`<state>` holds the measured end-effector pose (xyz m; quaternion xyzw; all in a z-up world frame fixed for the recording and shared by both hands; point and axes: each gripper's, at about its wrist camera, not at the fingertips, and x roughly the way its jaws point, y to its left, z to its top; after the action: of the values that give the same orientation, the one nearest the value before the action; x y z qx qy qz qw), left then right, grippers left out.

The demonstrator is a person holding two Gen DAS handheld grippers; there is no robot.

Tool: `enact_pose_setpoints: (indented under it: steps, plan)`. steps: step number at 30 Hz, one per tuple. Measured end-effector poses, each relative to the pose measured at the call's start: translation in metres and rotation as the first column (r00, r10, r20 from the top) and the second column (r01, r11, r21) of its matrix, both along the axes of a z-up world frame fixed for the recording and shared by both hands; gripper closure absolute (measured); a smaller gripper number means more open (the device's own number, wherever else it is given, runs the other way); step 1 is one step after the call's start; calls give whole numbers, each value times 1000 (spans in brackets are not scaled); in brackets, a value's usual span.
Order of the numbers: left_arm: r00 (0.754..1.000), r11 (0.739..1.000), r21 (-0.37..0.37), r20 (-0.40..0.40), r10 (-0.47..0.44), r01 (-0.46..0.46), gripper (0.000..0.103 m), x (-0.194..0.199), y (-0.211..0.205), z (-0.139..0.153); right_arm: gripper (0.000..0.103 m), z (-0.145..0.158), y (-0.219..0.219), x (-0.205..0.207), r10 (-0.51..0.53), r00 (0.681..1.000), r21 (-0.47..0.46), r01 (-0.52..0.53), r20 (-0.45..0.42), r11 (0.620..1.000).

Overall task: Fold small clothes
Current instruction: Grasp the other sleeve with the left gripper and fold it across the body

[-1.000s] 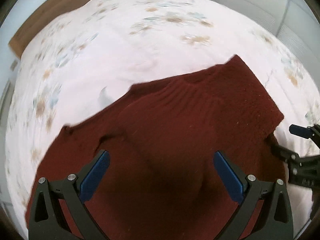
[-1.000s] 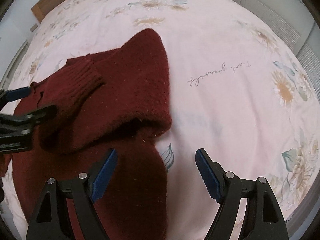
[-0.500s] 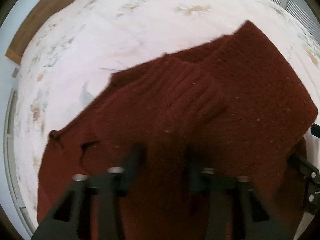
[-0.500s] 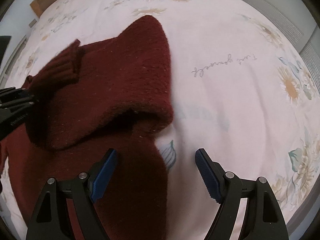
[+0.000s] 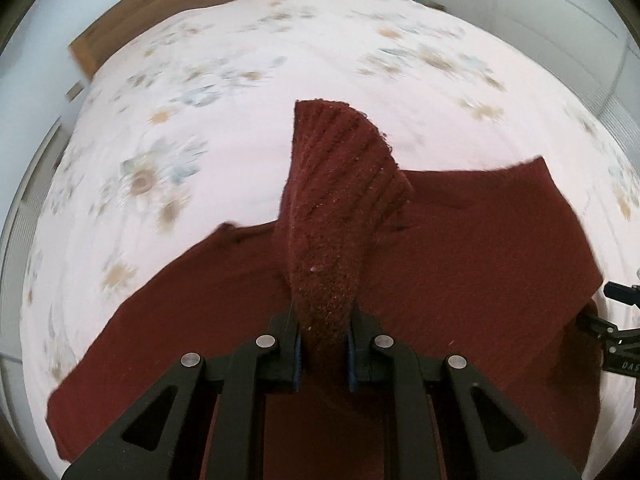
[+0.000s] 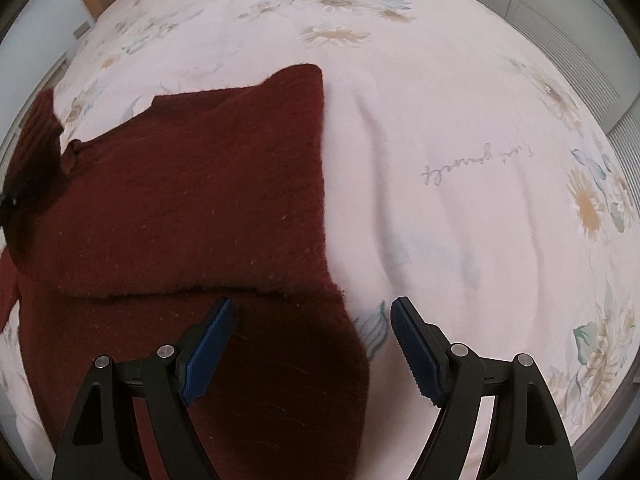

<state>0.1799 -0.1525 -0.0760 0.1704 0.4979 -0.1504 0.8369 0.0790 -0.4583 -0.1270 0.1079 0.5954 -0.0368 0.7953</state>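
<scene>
- Sweater (image 5: 460,248), dark red knit, lies partly folded on the floral bedspread (image 5: 240,92), well in from its edges.
- Left gripper (image 5: 323,344) is clamped on the ribbed sleeve (image 5: 340,184), lifting it.
- Right gripper (image 6: 310,334) stands apart over the sweater's right edge, holding nothing.

Sweater (image 5: 460,264) bottom cut off

Bed (image 6: 460,128) has a pale pink floral sheet with some cursive writing printed on it. Only thing lying on it is a dark red knit sweater (image 6: 192,208), partly folded over itself.
</scene>
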Motion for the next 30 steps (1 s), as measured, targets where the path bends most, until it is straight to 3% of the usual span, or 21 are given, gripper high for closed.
enact_pose_setpoints:
  steps: [4,9,13,18,26,30]
  plan:
    - [997,997,-36,-26,71,-72,88,4,36,-17,22,-7,7,5,16,1000,-6,-16,-23,1000]
    - [976,984,-66,-152,156,-168,85,8,80,-59,22,-13,9,7,18,999,-3,-18,-46,1000]
    - [955,965,-97,-195,223,-245,62,15,112,-67,22,-14,11,10,14,999,-8,-15,-52,1000]
    - [923,936,-121,-249,293,-330,46,25,151,-69,22,-11,12,10,22,998,-12,-23,-51,1000]
    - [902,917,-115,-263,342,-381,7,28,213,-64,22,-2,25,16,49,998,-28,-50,-38,998]
    - [906,913,-135,-240,348,-386,1,14,236,-51,22,10,37,24,68,998,-35,-69,-6,997]
